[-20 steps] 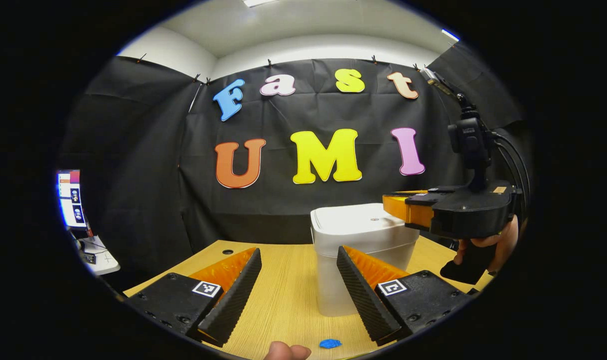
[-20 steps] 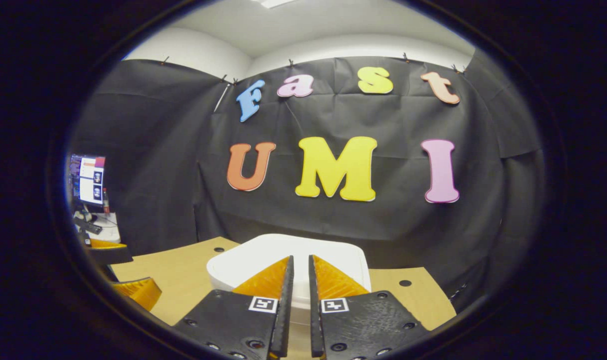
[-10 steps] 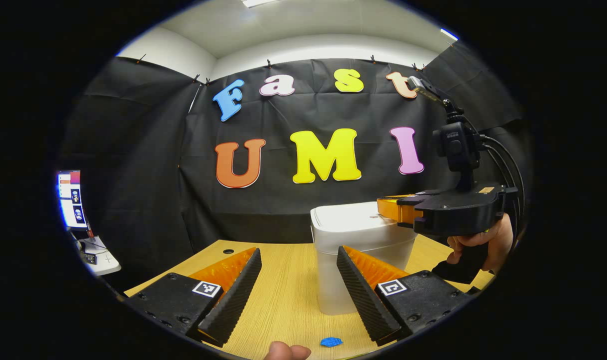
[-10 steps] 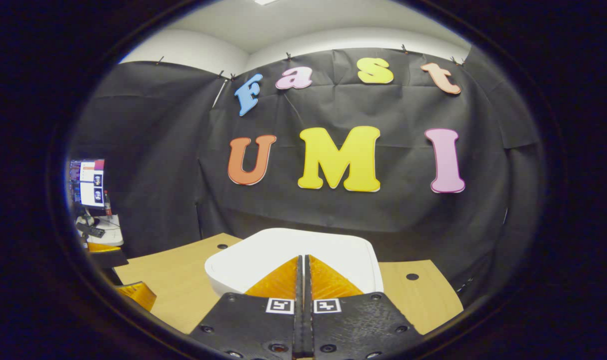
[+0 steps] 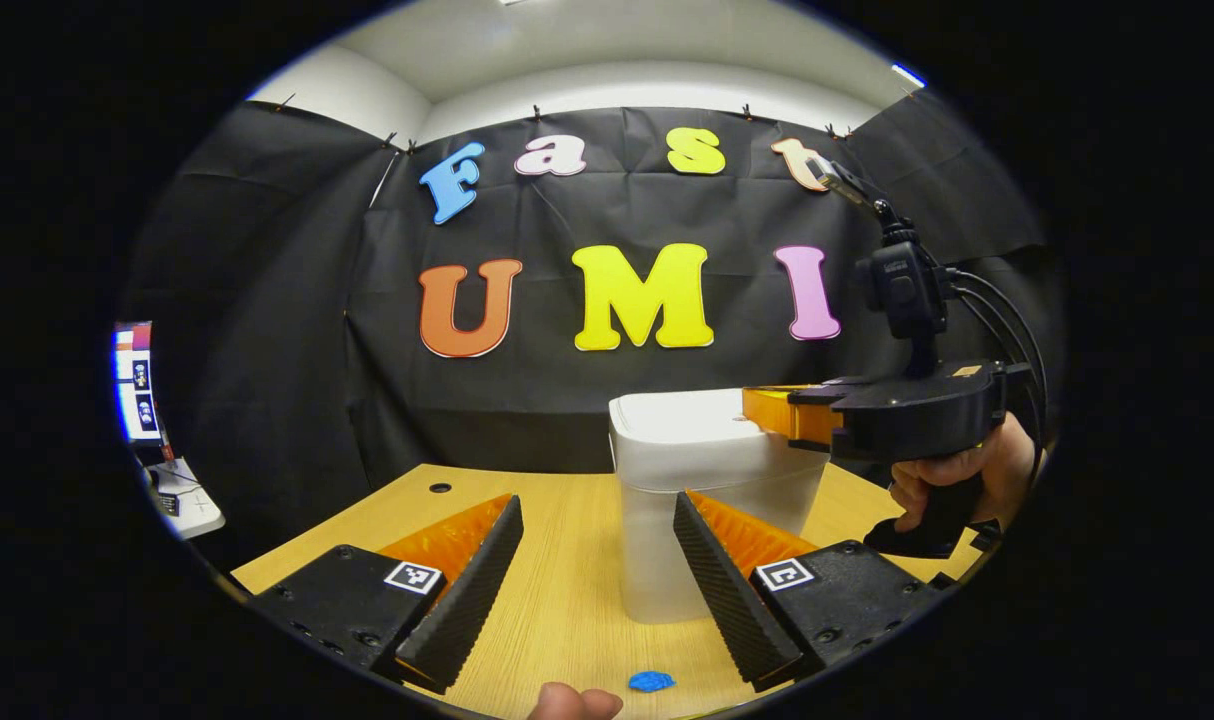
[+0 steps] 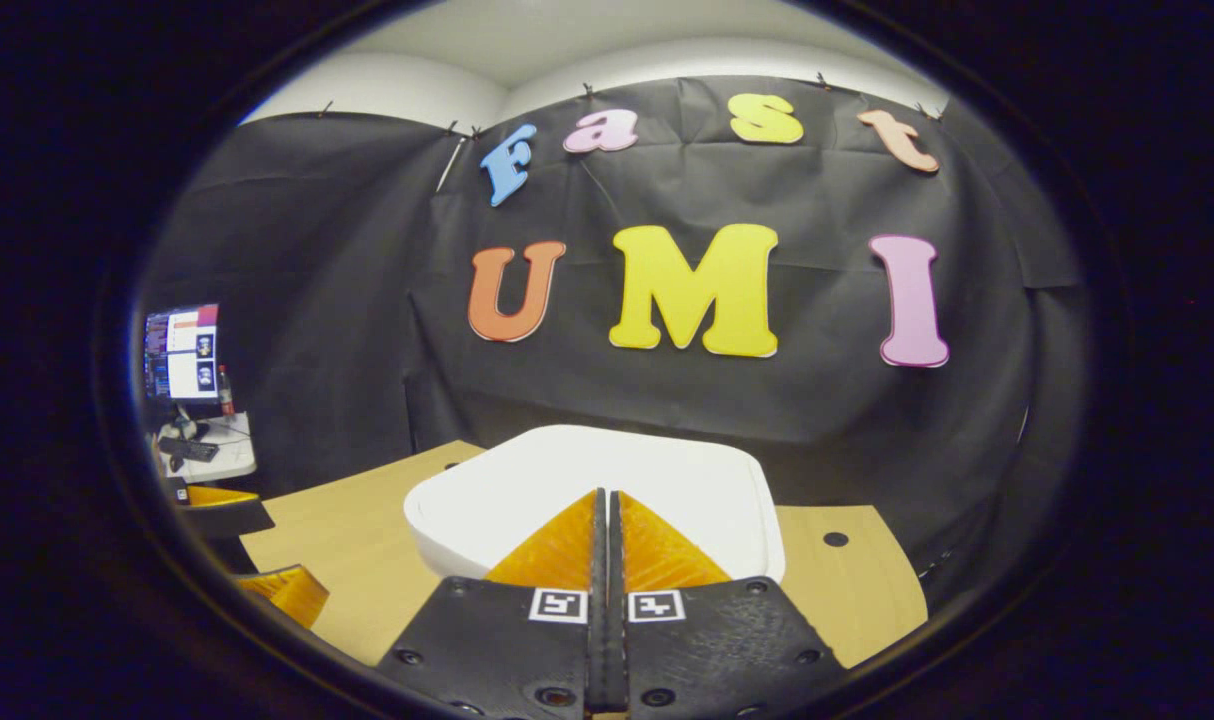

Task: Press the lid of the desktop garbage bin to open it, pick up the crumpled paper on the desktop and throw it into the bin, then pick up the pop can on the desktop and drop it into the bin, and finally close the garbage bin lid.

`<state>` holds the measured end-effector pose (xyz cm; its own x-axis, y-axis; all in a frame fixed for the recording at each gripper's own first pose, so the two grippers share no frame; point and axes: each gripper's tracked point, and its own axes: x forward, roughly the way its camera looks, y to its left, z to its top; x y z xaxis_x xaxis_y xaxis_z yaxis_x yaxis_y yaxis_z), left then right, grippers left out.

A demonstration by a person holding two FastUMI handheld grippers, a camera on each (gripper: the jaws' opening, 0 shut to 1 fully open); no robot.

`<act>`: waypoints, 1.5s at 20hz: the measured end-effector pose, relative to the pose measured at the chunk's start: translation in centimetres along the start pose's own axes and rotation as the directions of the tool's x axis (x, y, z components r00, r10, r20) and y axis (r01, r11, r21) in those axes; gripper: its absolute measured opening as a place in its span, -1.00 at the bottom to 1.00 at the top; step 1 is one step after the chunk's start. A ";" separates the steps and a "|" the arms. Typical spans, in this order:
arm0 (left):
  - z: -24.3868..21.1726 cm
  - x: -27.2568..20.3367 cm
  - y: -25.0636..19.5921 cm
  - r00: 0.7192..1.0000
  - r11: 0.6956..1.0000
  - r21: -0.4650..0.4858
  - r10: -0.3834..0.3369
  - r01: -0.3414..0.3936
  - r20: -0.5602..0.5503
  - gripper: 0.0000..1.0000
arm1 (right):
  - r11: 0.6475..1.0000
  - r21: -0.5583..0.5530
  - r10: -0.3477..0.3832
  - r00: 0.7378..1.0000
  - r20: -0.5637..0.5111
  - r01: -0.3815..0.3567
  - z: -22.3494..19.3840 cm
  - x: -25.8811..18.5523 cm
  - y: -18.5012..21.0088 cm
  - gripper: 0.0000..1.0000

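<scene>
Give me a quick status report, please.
Right gripper shut, over the bin lid. Left gripper open, empty, low above the table. Lid down. Nothing in the way.

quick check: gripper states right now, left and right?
Left gripper: open, holding nothing, low over the table.
Right gripper: closed, holding nothing, tips over the bin lid.

Bin [image 5: 712, 500] on desk [image 5: 567, 590], lid [image 6: 587, 480] on top; right gripper [image 6: 603, 495] over lid.
</scene>
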<state>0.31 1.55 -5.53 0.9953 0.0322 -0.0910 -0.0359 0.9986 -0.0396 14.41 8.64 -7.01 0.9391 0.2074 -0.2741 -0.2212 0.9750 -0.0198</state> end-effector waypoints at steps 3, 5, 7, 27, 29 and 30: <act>-0.3 -0.1 0.4 1.000 1.000 0.016 0.014 -0.014 0.007 0.96 | 0.999 0.012 -0.053 0.994 0.094 0.052 0.8 -0.5 -0.2 -0.98; -0.4 -0.1 1.0 0.999 0.999 0.023 0.036 -0.036 0.015 0.95 | 0.997 0.038 -0.067 0.988 0.136 0.062 1.7 -1.3 -0.9 -0.70; -0.8 -0.1 0.8 0.999 0.999 0.000 0.036 -0.036 0.008 0.96 | 0.997 0.064 -0.045 0.987 0.151 0.036 1.8 -1.8 -0.6 0.31; -1.2 -0.9 -1.8 1.000 1.000 -0.019 0.010 -0.010 0.003 0.96 | 0.988 0.128 -0.120 0.952 0.281 0.087 3.5 -11.1 -5.5 0.90; -1.3 -0.8 -2.1 1.000 1.000 -0.017 0.008 -0.008 0.001 0.96 | 0.988 0.127 -0.122 0.954 0.273 0.090 2.7 -11.8 -5.7 0.89; -1.7 -0.7 -2.3 1.000 1.000 -0.017 0.011 -0.011 -0.002 0.96 | 0.989 0.119 -0.120 0.955 0.270 0.091 2.1 -12.2 -5.7 0.89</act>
<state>-0.41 -0.82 -7.06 0.9947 0.0428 -0.0938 -0.0482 0.9973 -0.0554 4.74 0.72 -1.55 0.9948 0.1022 0.0002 -0.1019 0.9923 0.0703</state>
